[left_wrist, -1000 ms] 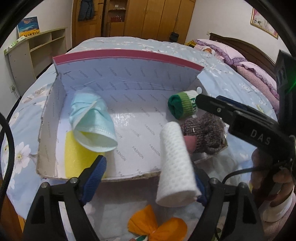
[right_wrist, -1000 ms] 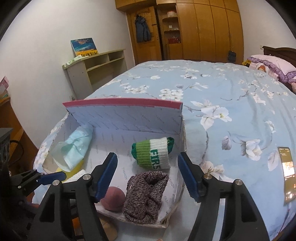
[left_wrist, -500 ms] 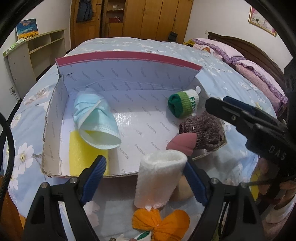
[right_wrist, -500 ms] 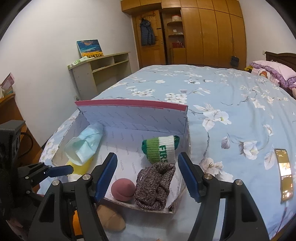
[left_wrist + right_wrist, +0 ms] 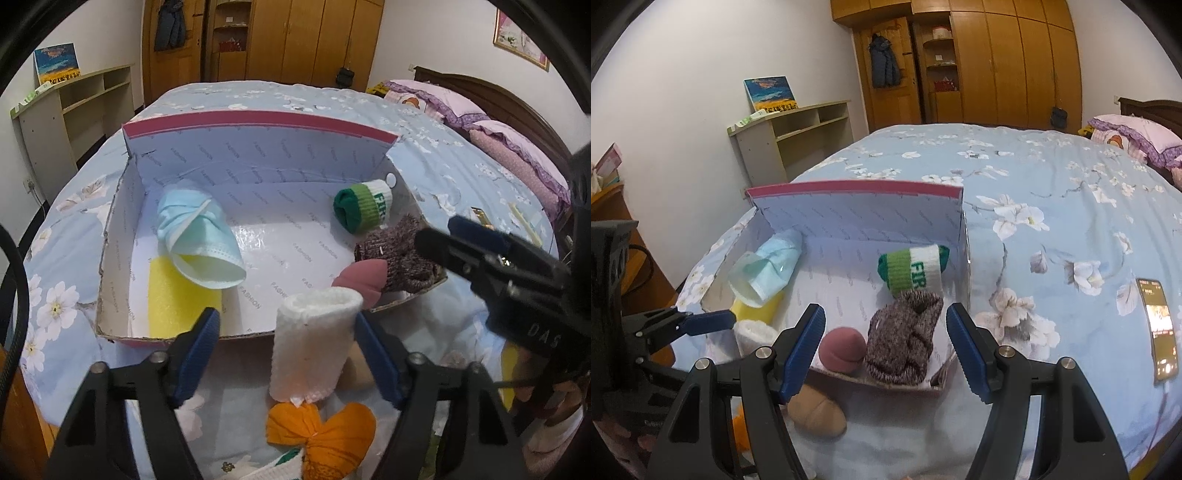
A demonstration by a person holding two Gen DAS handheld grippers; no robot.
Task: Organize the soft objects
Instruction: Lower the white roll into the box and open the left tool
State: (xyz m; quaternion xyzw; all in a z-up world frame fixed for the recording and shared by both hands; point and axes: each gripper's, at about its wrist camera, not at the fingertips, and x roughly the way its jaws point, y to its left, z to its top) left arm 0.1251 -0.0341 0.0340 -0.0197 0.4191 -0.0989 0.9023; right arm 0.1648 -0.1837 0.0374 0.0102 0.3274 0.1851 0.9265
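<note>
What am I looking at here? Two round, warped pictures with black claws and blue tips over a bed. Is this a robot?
No robot: a person holds two hand-held pincers, each with a fisheye camera looking along its fingers. One picture comes from the left gripper, the other from the right gripper. On the flowered bed lies an open cardboard box holding a pale blue face mask, a yellow sponge, a green-and-white rolled sock, a brown knitted sock and a dusty-pink soft ball. The left gripper stands open around a white rolled cloth, which leans against one finger; whether it is gripped is unclear. The right gripper is open and empty.
</note>
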